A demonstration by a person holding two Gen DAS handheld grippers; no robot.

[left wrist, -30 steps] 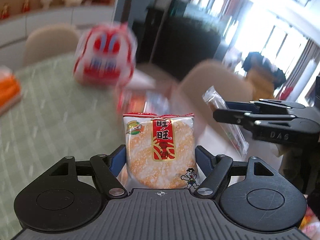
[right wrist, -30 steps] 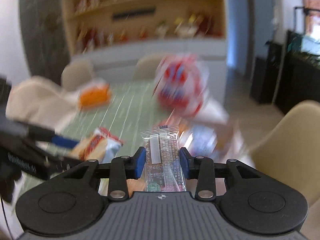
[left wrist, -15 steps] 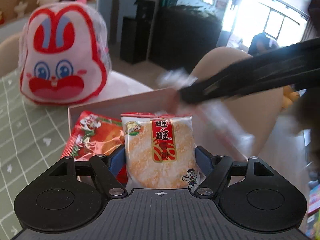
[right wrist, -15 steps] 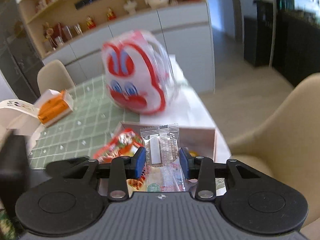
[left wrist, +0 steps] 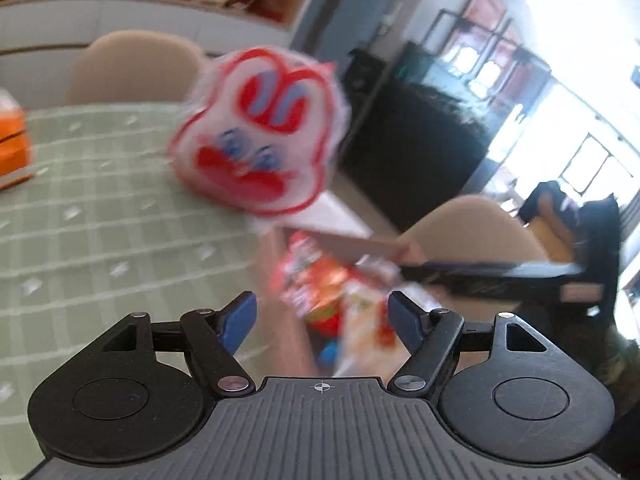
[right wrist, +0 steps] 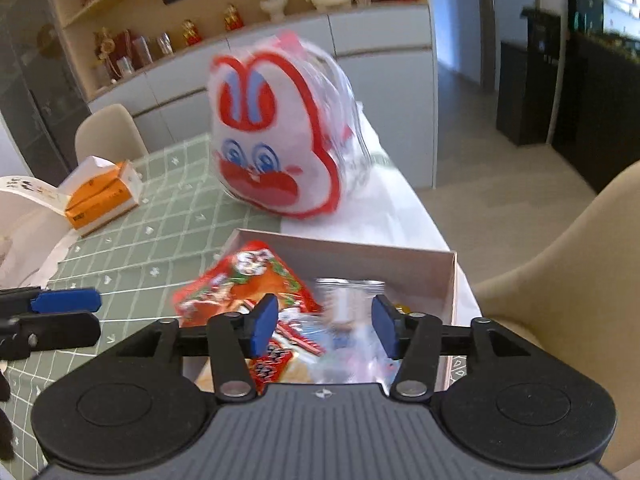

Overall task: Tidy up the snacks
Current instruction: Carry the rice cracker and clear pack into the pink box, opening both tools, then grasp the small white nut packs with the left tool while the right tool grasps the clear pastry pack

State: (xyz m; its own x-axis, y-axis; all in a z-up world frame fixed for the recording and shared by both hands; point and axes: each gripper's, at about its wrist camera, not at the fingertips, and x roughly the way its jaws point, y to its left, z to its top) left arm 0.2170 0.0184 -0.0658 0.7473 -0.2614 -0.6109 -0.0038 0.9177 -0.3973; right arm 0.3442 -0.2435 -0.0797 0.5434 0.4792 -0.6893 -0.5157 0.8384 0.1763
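A pale cardboard box sits at the table's right end and holds several snack packets, among them a red-orange one and a clear wrapped bar, blurred. My right gripper is open just above the box, with nothing between its blue pads. My left gripper is open and empty, left of the box; a blurred rice cracker packet lies beyond it among the red snacks. The left gripper's fingers show at the left edge of the right wrist view.
A red and white rabbit-shaped bag stands on the green checked tablecloth behind the box. An orange tissue box lies far left. Beige chairs stand at the table's right and far sides.
Both grippers have opened. The rice cracker packet has left my left gripper and the clear bar my right; both lie in the box. The left gripper has pulled back leftward.
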